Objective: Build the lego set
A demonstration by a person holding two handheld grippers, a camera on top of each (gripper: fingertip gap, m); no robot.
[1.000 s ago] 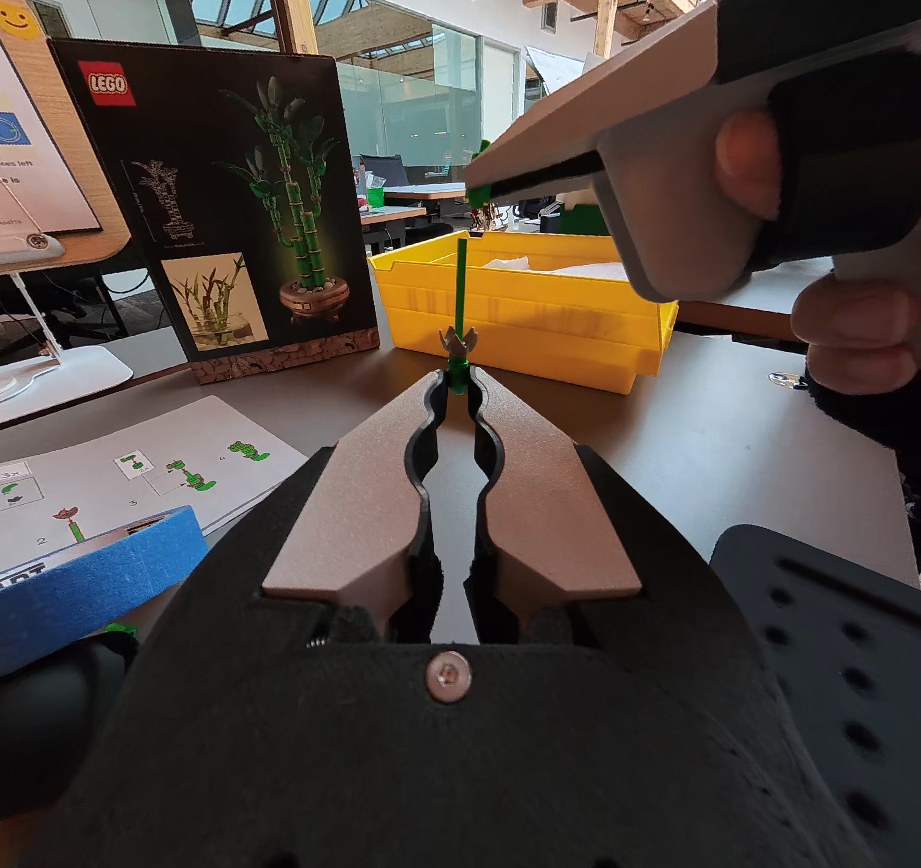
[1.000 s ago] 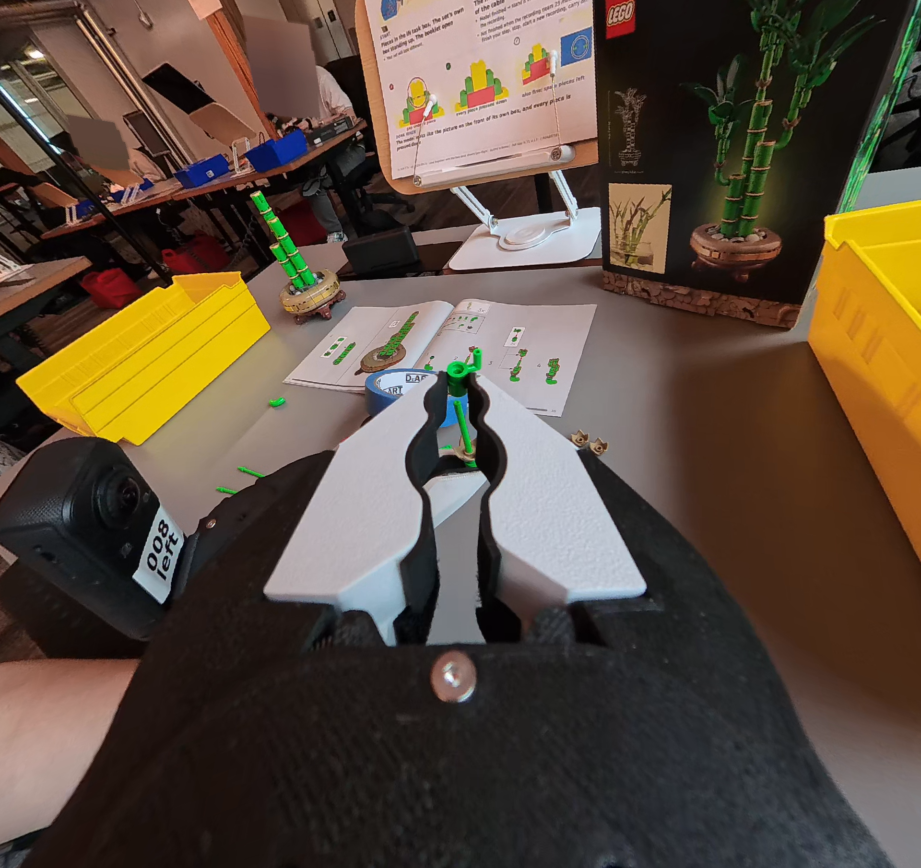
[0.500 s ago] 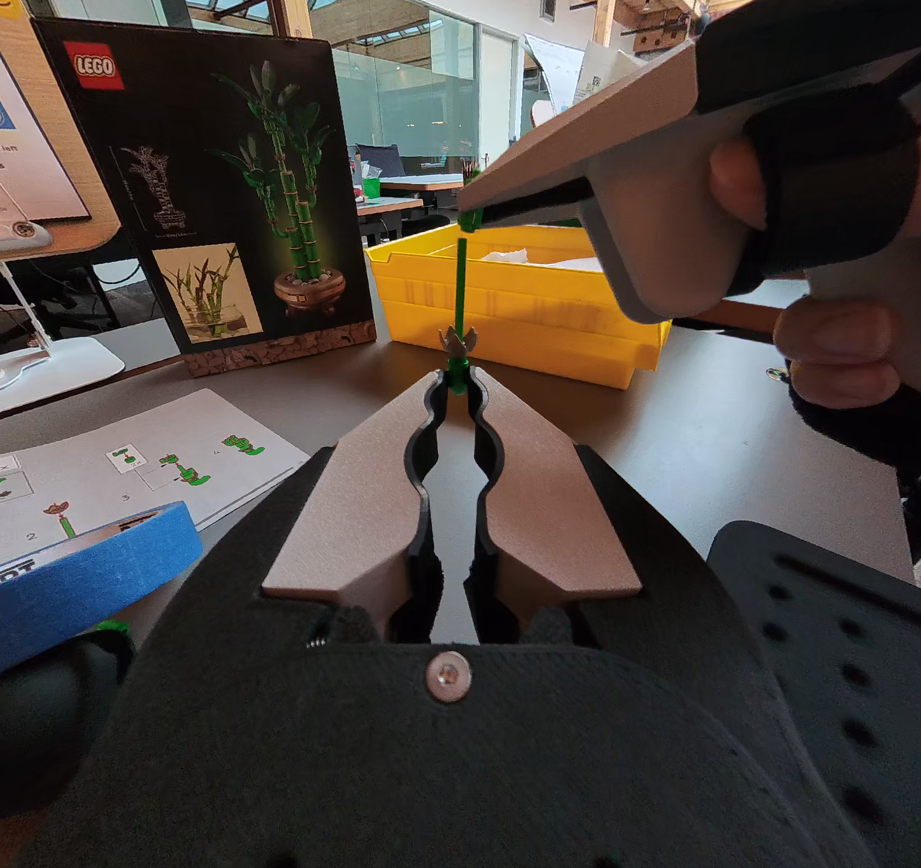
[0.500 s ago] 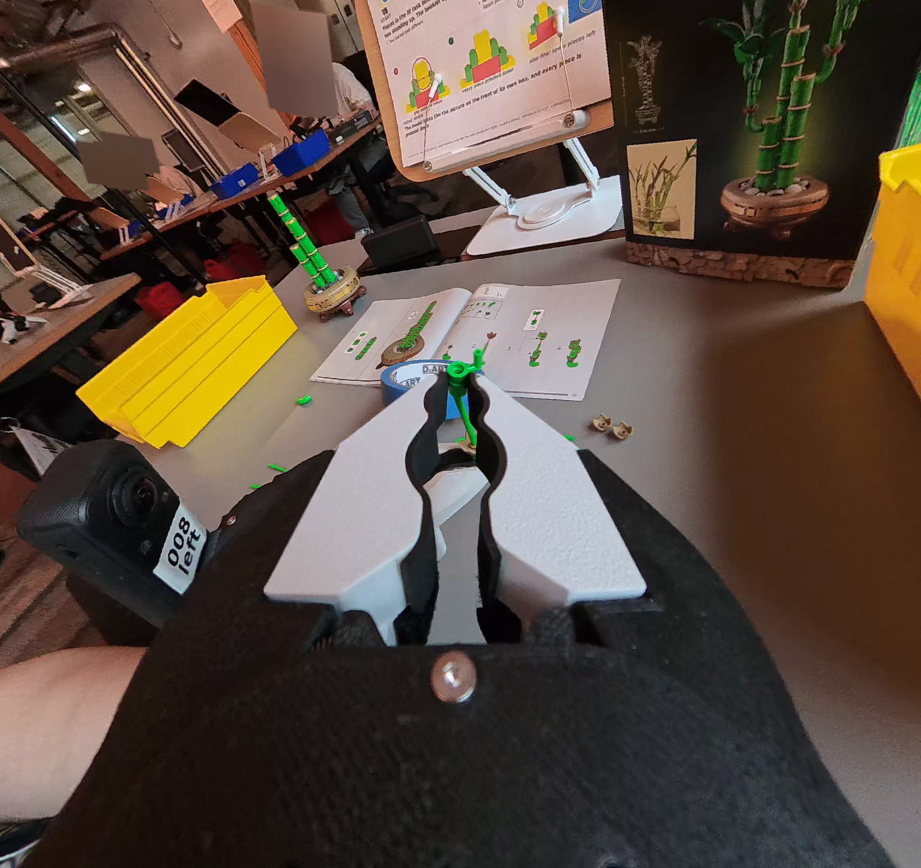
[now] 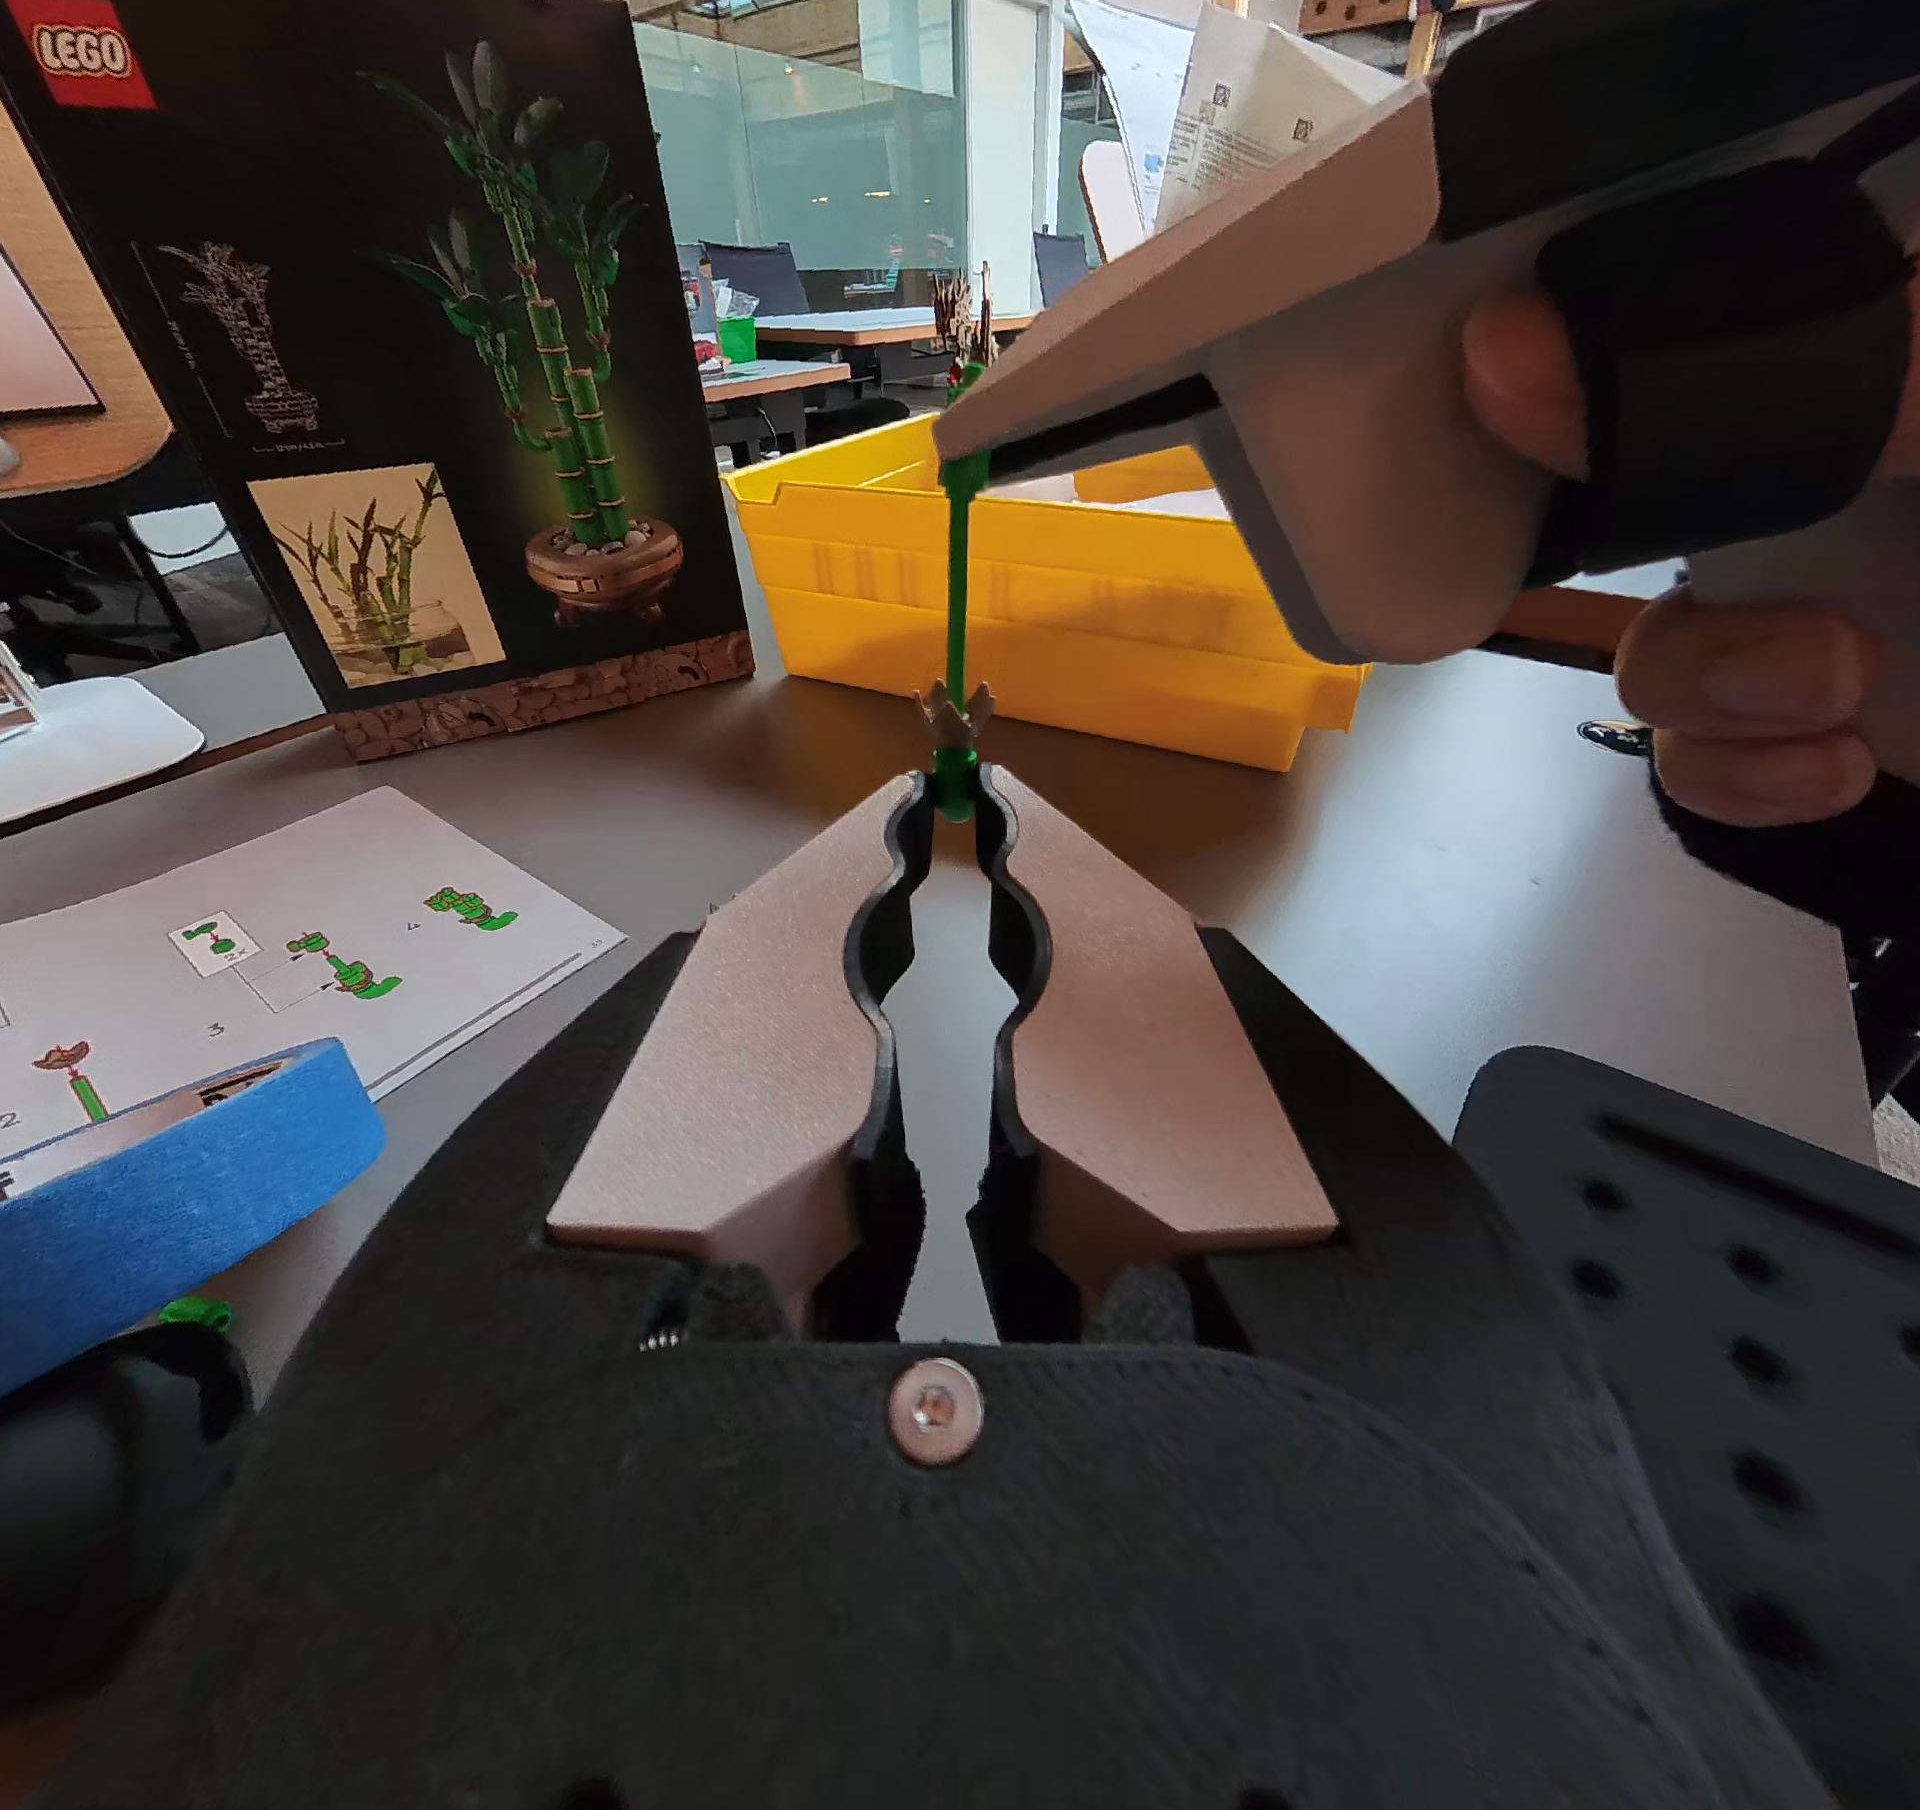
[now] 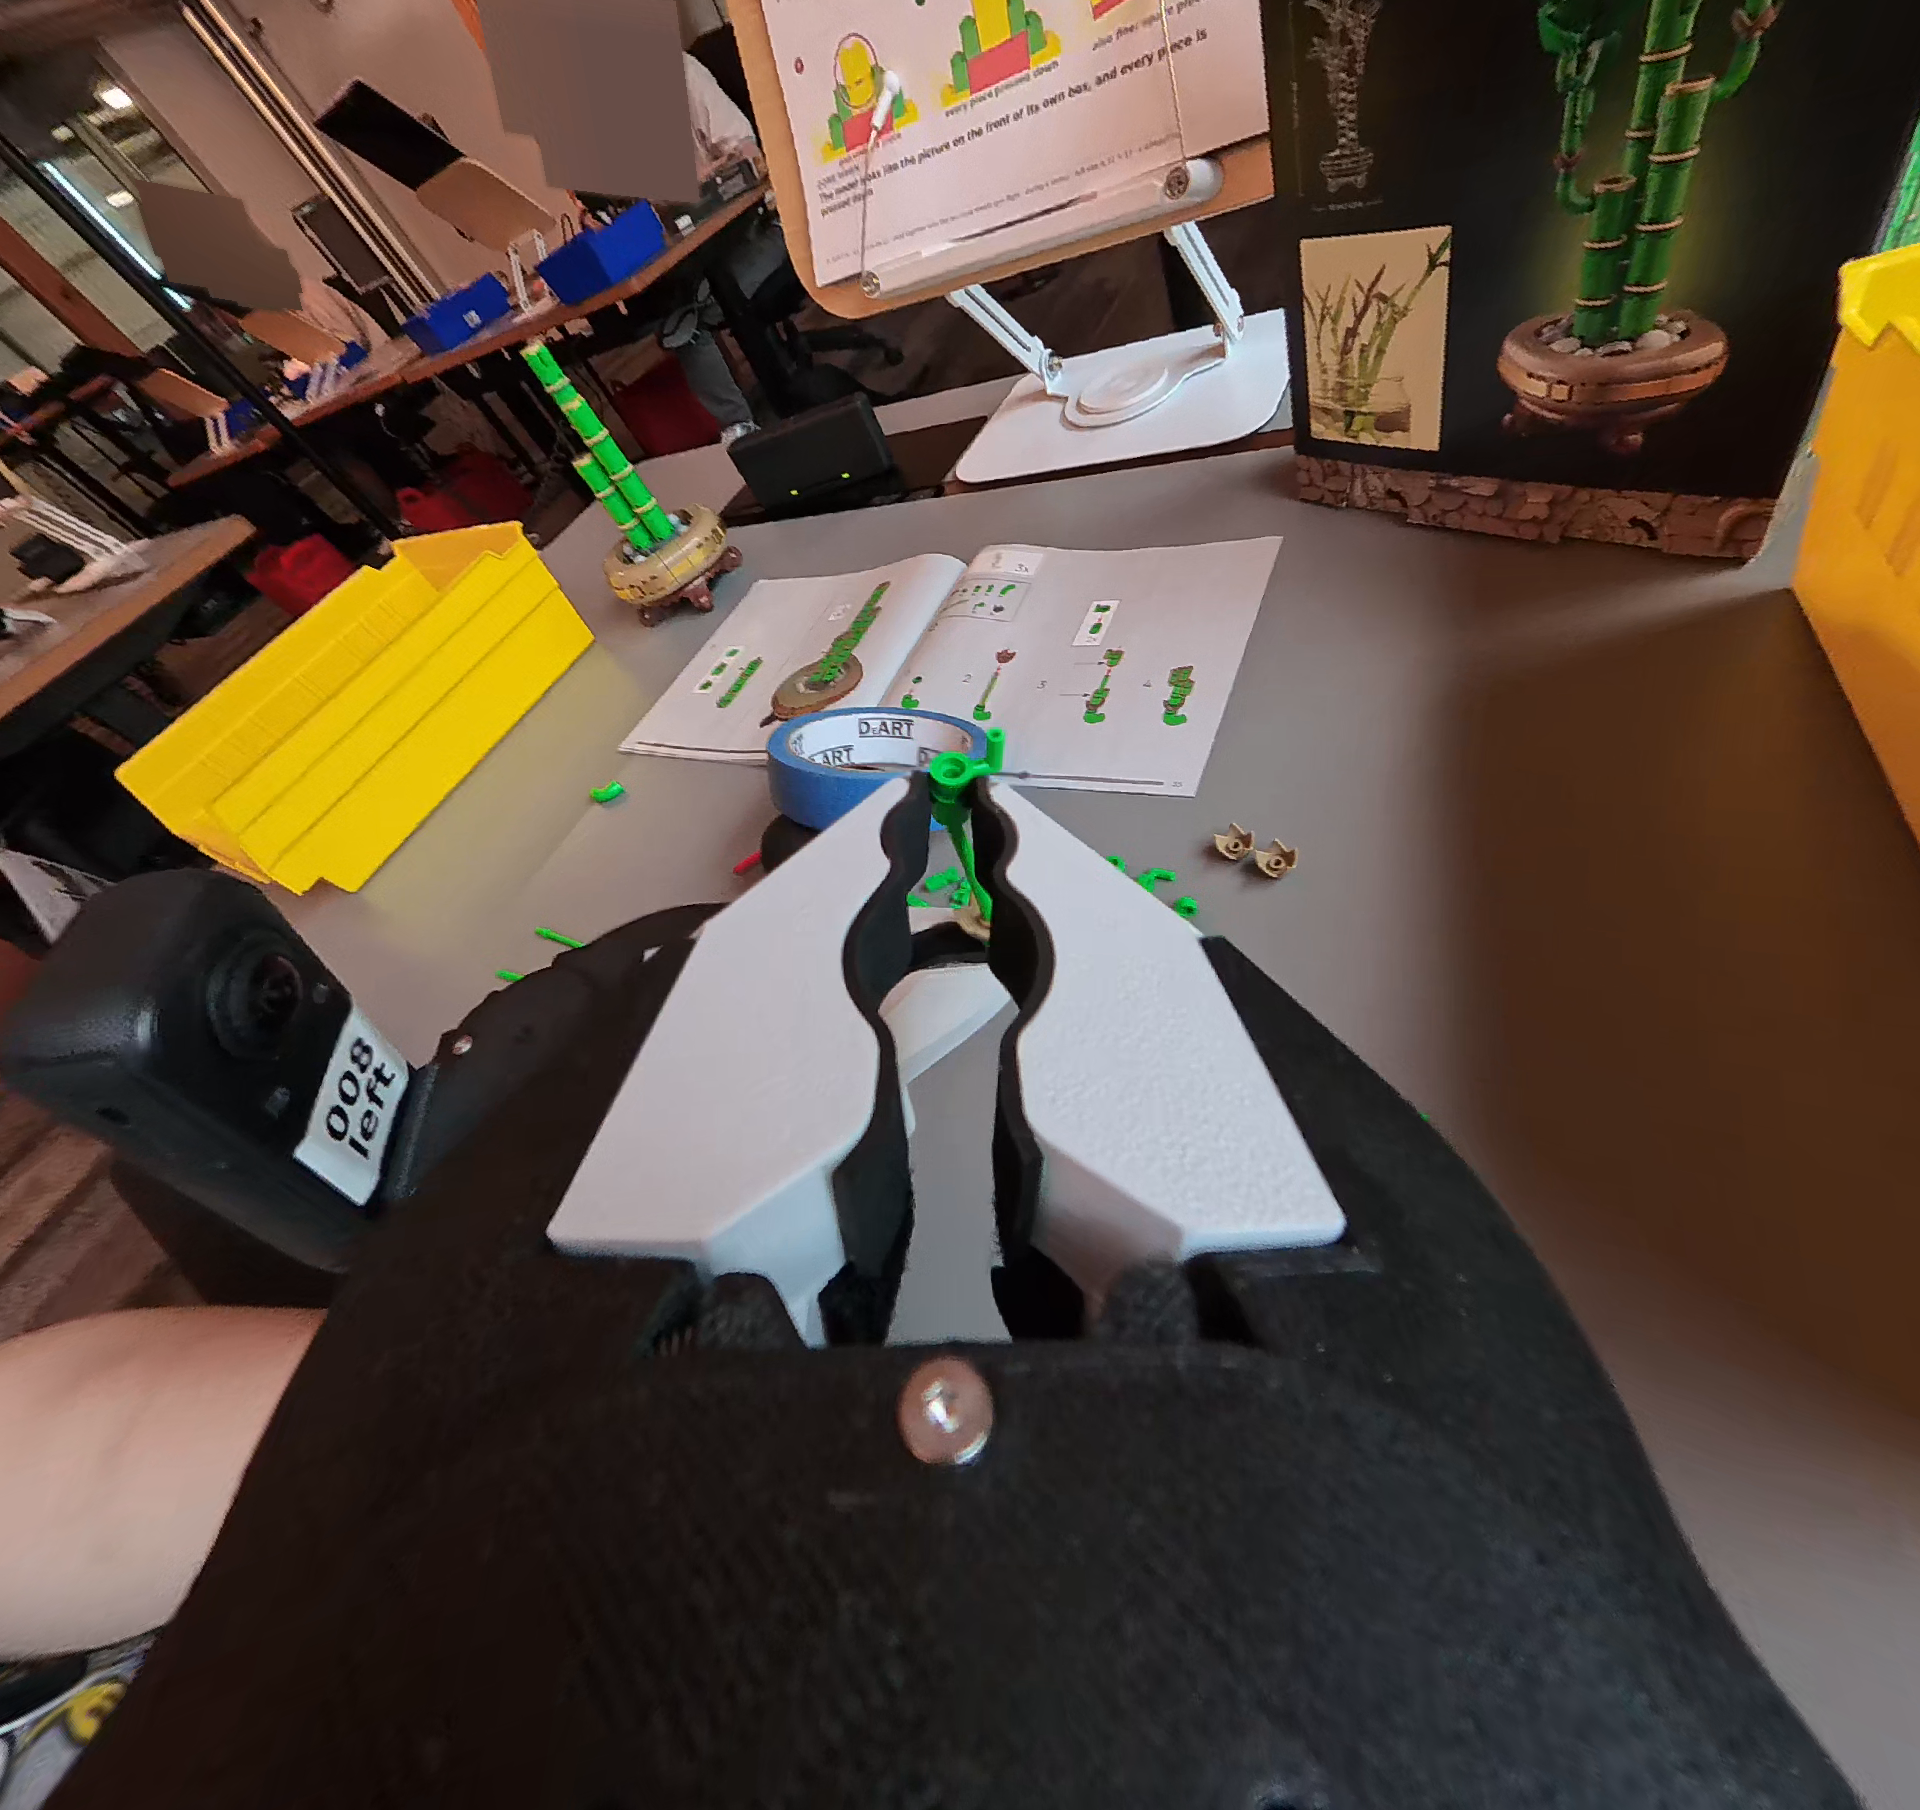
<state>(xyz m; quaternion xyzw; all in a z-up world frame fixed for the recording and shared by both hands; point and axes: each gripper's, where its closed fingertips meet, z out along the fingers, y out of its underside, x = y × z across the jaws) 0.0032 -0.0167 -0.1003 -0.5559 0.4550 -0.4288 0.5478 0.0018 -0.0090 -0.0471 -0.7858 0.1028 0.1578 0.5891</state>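
Note:
A thin green stem (image 5: 956, 597) with a tan leaf-crown piece (image 5: 953, 711) stands upright between both grippers. My left gripper (image 5: 954, 796) is shut on the stem's lower end. My right gripper (image 5: 961, 467) comes in from the upper right and is shut on a small green clip piece (image 6: 961, 771) that sits on the stem's top. In the right wrist view the right gripper (image 6: 954, 792) holds that piece, and the stem (image 6: 971, 877) runs down between its fingers to the left gripper below. A part-built bamboo model (image 6: 649, 524) stands at the far left.
An open instruction booklet (image 6: 1049, 654) lies with a blue tape roll (image 6: 847, 758) on its near edge. Two tan pieces (image 6: 1254, 851) and loose green bits (image 6: 1148, 877) lie near it. There are yellow bins (image 6: 343, 711) (image 5: 1049, 597), the set's box (image 5: 364, 347) and a sign stand (image 6: 1122, 399). Left tips to right tips: about 5 centimetres.
My right gripper has come down with the small green piece, which now meets the top of the stem. My left gripper has kept its hold on the stem.

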